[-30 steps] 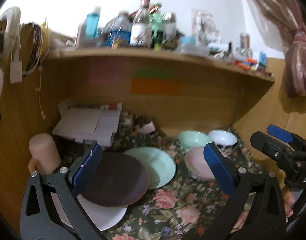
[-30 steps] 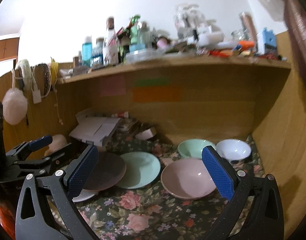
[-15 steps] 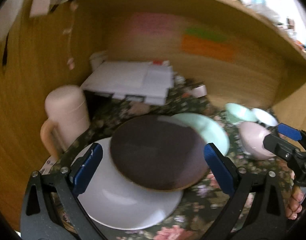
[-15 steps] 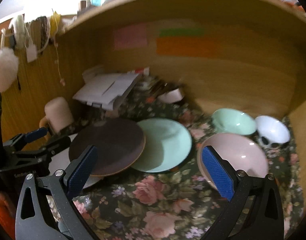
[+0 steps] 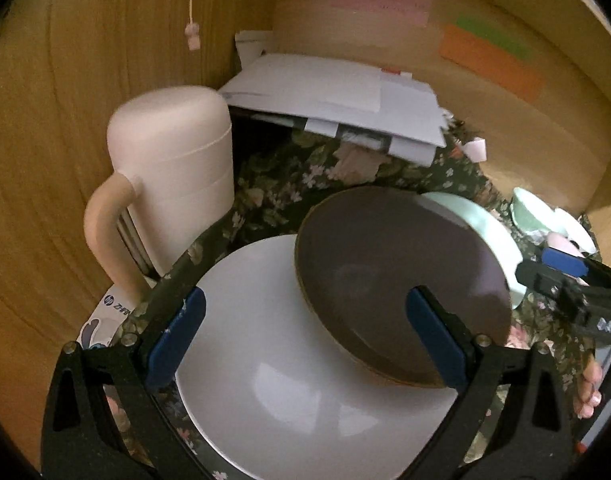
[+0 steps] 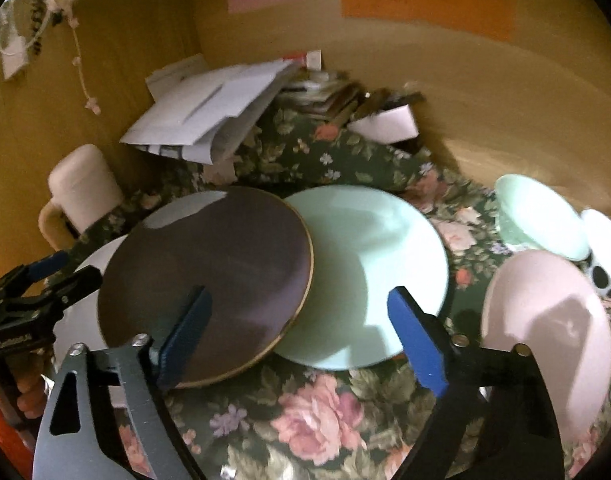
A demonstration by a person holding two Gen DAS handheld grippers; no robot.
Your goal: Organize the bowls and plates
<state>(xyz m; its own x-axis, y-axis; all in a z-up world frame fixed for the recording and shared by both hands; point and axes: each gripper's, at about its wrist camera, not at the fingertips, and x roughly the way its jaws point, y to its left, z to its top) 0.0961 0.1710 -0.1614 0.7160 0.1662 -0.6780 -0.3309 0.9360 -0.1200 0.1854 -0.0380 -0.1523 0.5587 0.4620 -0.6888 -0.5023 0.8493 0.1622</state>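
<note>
Plates [image 6: 369, 276] beneath tilted, open grippers [image 5: 305, 340]

Plates, three: one white plate [image 5: 289, 392], one dark brown plate [image 6: 209, 284], one mint green plate [image 6: 369, 264]. Bowls, three: one pink bowl [image 6: 545, 320], one mint green bowl [image 6: 541, 216], one white bowl [image 6: 603, 240]. One lidded cream mug [image 5: 177, 168]. Grippers, two.

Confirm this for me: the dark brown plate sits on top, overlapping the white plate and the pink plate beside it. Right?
Not quite. The dark brown plate overlaps the white plate and a mint green plate, not a pink one, as the right wrist view shows.
</note>
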